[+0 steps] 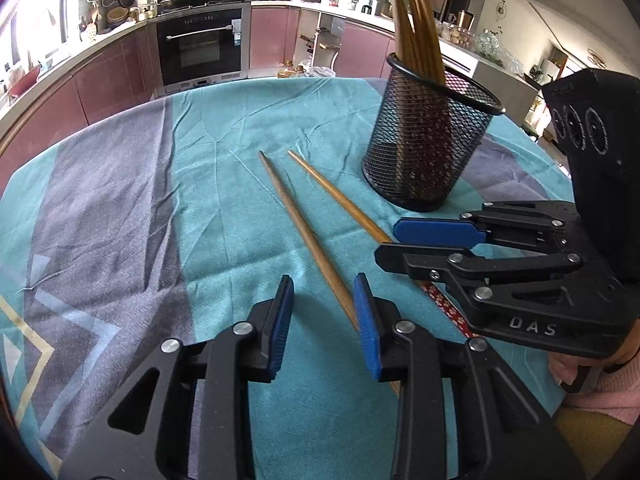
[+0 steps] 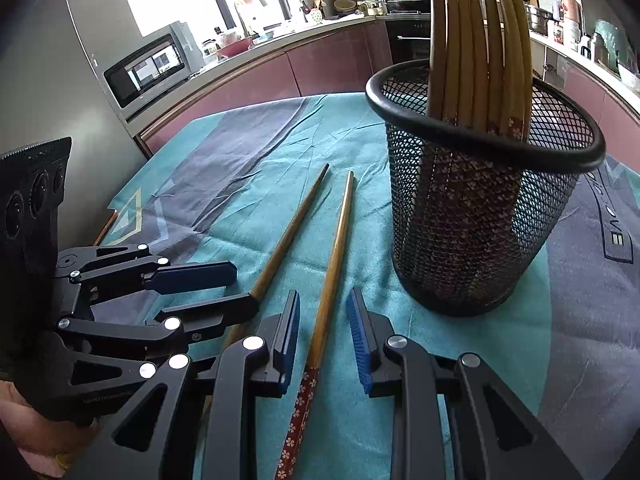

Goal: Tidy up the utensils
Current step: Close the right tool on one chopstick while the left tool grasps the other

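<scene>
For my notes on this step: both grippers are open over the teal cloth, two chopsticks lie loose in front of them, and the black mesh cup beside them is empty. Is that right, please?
Not quite: the mesh cup is not empty. It already holds a bundle of chopsticks, as the right wrist view shows plainly. The rest stands: the left gripper and right gripper are open over the teal cloth, with two loose chopsticks lying in front of them.

The bundle of chopsticks (image 2: 480, 48) in the mesh holder (image 2: 480, 220) runs off the top edge in both views, so their upper ends go unseen; the left loose chopstick (image 1: 304, 236) has its thick end hidden under the left tool (image 1: 324, 320); the right loose chopstick (image 2: 332, 264) is cut off at the bottom edge in the right wrist view; items on the far kitchen counter (image 1: 360, 12) are too small to name.
</scene>
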